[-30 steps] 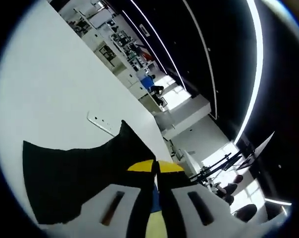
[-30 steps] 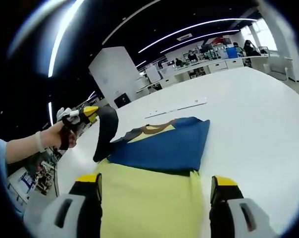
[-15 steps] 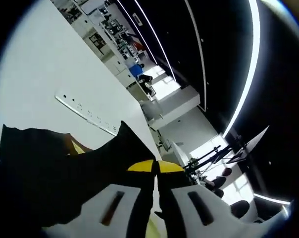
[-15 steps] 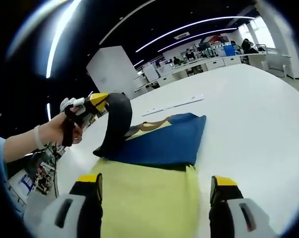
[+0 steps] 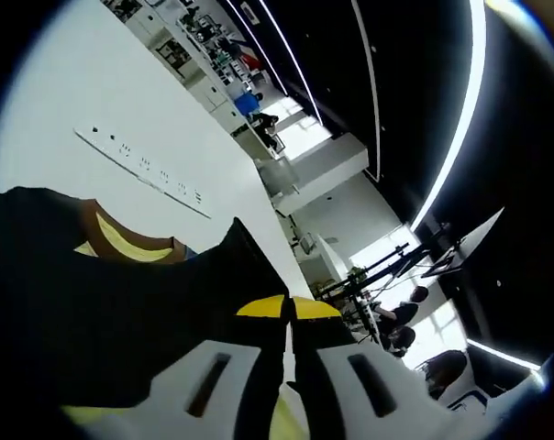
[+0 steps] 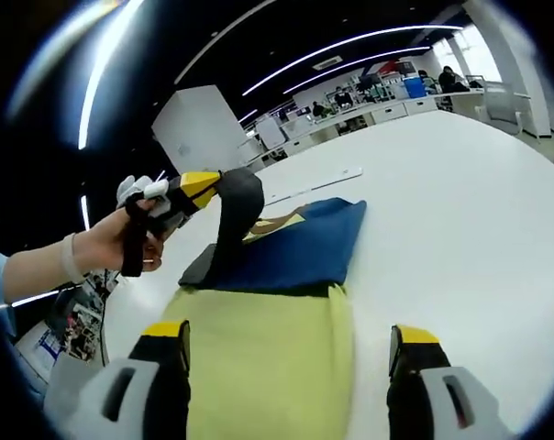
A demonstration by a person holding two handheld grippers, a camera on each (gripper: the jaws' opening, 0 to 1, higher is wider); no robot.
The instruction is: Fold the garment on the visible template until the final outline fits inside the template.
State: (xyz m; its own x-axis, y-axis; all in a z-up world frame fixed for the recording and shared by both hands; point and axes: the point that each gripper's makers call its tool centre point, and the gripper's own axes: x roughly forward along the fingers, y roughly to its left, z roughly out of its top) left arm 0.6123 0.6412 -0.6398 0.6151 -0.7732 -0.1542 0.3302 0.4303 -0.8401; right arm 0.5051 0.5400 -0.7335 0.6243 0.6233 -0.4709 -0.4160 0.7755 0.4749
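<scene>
Here, nearest in the right gripper view, the right gripper (image 6: pixel 288 367) stood with its jaws spread wide and nothing between them, poised over the yellow near part of the garment (image 6: pixel 277 302), probably waiting to take the next edge. The garment lay flat on the white table (image 6: pixel 460 229), yellow near, blue beyond, with a brown-edged neckline at its far end. No template outline could be made out under the cloth, so whether the shape fitted it could not be judged.

On the left, a hand (image 6: pixel 121 240) carried the left gripper (image 6: pixel 204 186), whose yellow-tipped jaws were clamped on the dark sleeve (image 6: pixel 229 220), lifted into an arch above the blue part. Held up like that, it looked ready to be laid inward across the body, which would narrow the outline; the fold seemed only partway done.

In the left gripper view, the left gripper (image 5: pixel 289 309) had its jaws pressed together with dark cloth (image 5: pixel 149 302) pinched between them and draping across the near field, the neckline (image 5: pixel 121 246) peeping past it.

Farther off, a pale ruler-like strip (image 6: pixel 312 181) lay on the table just beyond the garment, apart from it. Beyond the table were desks, a white pillar (image 6: pixel 204 128), seated people at the far end, and long light strips on a dark ceiling
</scene>
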